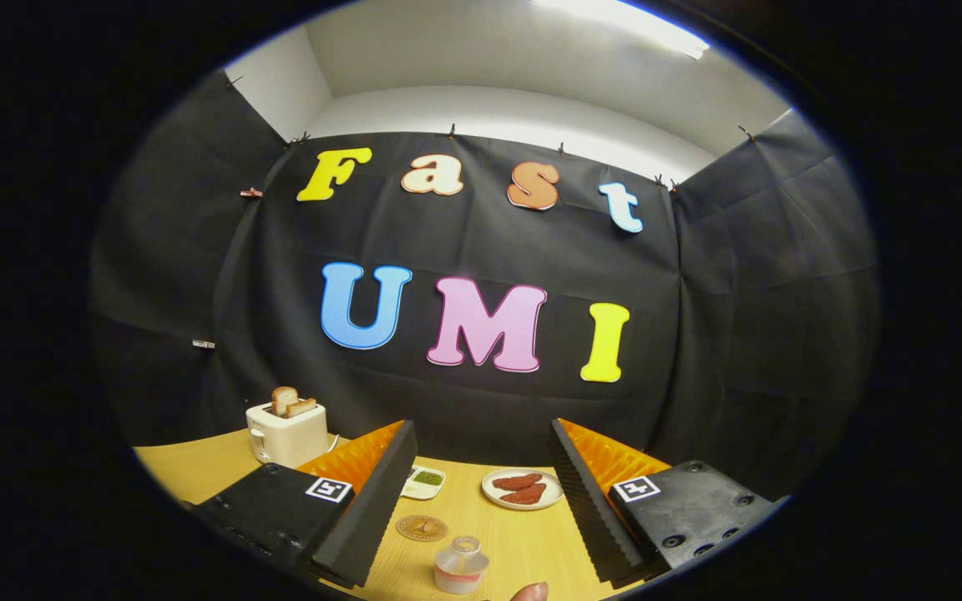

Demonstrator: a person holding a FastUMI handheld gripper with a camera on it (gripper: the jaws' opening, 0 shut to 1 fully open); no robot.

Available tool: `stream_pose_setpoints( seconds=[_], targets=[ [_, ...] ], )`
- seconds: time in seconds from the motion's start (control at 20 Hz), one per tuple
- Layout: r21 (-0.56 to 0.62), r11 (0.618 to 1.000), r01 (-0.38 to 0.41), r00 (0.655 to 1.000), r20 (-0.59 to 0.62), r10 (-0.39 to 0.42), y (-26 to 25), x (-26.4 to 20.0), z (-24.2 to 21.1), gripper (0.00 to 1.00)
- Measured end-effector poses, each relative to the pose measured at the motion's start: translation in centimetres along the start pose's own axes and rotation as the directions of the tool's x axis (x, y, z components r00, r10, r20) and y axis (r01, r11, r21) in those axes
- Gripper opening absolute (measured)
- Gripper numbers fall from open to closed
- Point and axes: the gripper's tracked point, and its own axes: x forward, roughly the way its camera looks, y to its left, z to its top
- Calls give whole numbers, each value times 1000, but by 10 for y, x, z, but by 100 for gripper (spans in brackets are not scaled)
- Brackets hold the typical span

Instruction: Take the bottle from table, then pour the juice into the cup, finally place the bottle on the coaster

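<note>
My gripper [481, 427] is open, and its two black, orange-backed fingers [381, 492] stand wide apart above the wooden table [523, 542]. Between the fingers and low down stands a small clear vessel [461, 566] with a narrower ring on top and a reddish layer inside. I cannot tell whether it is the bottle or the cup. Just to its left and a little farther off lies a round brown coaster [421, 527]. A rounded pinkish tip [531, 591] pokes up right of the vessel, too cut off to identify. Nothing touches either finger.
Beyond the fingers a white plate [523, 489] carries dark red pieces. Left of it sits a small white dish [425, 481] with something green. A white toaster [286, 432] with two slices of bread stands at the table's far left, by the black cloth wall.
</note>
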Motion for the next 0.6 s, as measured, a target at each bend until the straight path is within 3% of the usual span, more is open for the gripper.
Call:
stream_pose_setpoints(
  seconds=[0.6],
  targets=[
    [10, 1000, -10, 993, -120, 11, -5, -1, -133, 97]
  ],
)
